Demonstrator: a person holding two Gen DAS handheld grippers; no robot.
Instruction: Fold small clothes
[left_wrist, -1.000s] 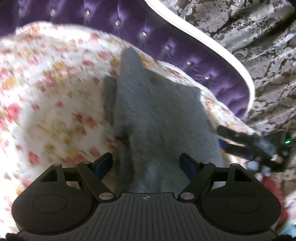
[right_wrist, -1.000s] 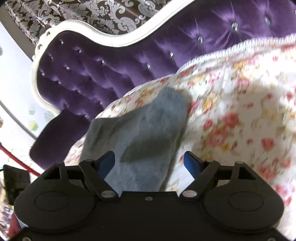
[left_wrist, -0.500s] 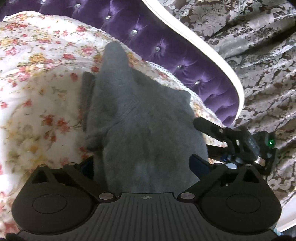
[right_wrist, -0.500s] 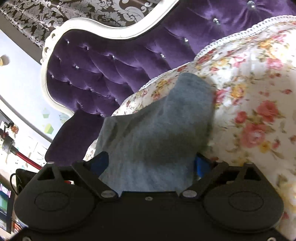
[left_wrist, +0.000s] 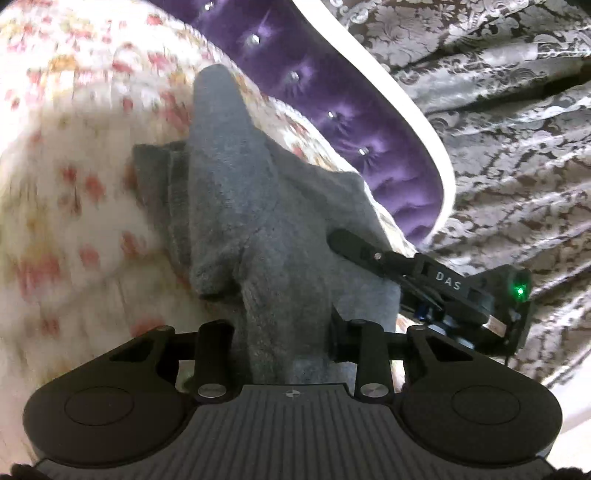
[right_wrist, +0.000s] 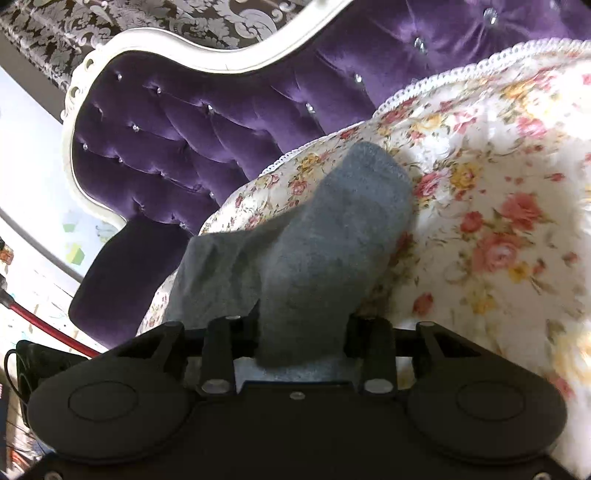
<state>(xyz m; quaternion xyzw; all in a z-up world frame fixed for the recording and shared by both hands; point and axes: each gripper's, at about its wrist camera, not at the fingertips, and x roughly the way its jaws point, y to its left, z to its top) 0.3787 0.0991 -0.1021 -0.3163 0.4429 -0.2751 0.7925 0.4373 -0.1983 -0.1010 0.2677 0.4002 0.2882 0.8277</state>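
Observation:
A small grey knitted garment (left_wrist: 255, 206) lies on a floral bedspread (left_wrist: 74, 184), its near end bunched and lifted. My left gripper (left_wrist: 284, 332) is shut on the garment's near edge. In the right wrist view my right gripper (right_wrist: 301, 332) is shut on another part of the same grey garment (right_wrist: 332, 236), which stretches away over the floral bedspread (right_wrist: 498, 221). The right gripper also shows in the left wrist view (left_wrist: 424, 280), at the garment's right edge. The fingertips of both grippers are hidden by cloth.
A purple tufted headboard (right_wrist: 184, 129) with a white frame (left_wrist: 424, 122) curves behind the bed. Patterned grey curtains (left_wrist: 517, 110) hang beyond it. A red pole and a dark device (right_wrist: 33, 354) sit at lower left in the right wrist view.
Both grippers moved in over the garment's near edge and closed on it. The cloth is now bunched between each pair of fingers and pulled up slightly.

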